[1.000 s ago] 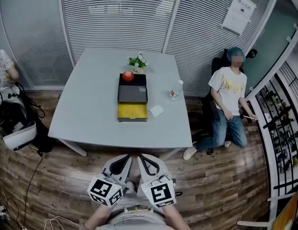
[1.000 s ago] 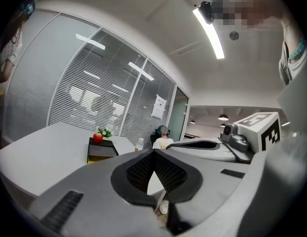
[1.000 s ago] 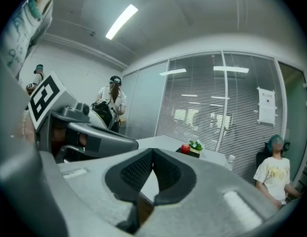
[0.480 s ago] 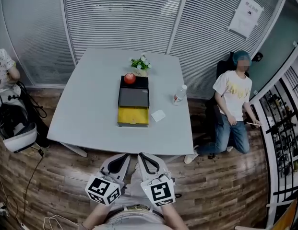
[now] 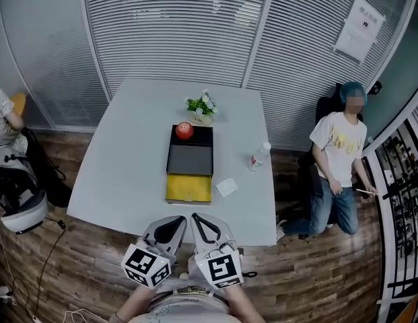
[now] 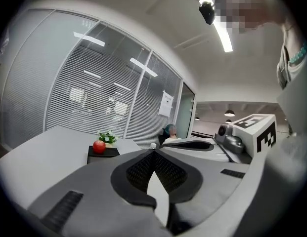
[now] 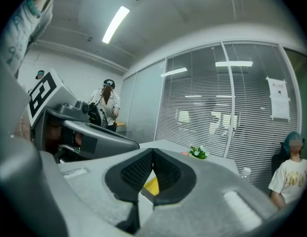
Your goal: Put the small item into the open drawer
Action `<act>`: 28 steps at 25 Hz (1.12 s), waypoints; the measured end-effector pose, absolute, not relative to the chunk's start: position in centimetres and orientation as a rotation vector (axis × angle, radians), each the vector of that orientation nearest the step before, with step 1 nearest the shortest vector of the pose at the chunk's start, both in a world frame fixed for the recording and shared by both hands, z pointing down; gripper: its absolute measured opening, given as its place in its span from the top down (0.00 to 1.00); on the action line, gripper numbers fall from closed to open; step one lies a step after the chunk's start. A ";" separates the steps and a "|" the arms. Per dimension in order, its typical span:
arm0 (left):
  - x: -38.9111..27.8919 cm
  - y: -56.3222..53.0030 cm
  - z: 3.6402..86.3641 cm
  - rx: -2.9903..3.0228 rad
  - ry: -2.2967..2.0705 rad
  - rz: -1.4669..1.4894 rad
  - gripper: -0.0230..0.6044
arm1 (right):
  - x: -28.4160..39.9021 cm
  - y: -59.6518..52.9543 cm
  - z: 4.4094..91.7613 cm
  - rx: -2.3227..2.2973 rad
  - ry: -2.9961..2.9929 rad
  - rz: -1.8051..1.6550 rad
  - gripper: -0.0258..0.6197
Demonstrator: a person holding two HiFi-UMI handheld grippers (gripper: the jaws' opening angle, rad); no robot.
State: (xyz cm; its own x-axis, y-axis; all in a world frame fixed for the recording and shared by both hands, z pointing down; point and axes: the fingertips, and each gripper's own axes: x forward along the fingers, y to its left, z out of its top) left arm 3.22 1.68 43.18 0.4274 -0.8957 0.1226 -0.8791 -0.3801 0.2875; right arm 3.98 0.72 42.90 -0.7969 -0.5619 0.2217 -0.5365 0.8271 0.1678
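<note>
A black drawer unit [image 5: 190,159] stands in the middle of the grey table [image 5: 128,160], and its yellow drawer [image 5: 188,188] is pulled open toward me. A small white flat item [image 5: 227,186] lies on the table just right of the drawer. A red apple [image 5: 184,130] rests on the unit's far end. My left gripper [image 5: 176,221] and right gripper [image 5: 199,219] hang side by side below the table's near edge, both shut and empty. In the right gripper view the yellow drawer [image 7: 151,185] shows through the shut jaws' gap. The apple [image 6: 99,146] shows in the left gripper view.
A small potted plant [image 5: 203,105] stands behind the unit and a clear bottle [image 5: 260,155] near the table's right edge. One person sits on a chair [image 5: 340,147] right of the table, another at the far left [image 5: 3,123]. Blinds on a glass wall run behind.
The table and drawer unit have slid down and right in the head view and sit closer to the grippers. Both grippers stay shut in the same place low in the view.
</note>
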 end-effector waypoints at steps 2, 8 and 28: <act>2.9 -0.4 42.8 2.391 -1.539 -0.052 0.97 | 3.4 -1.3 42.6 0.826 -2.754 -0.135 0.96; 1.9 -5.3 43.7 2.372 -1.566 0.003 0.97 | 2.1 -6.6 42.9 0.756 -2.756 -0.148 0.96; 3.3 -14.0 45.7 2.294 -1.580 -0.016 0.97 | 4.3 -15.0 46.0 0.698 -2.748 -0.117 0.96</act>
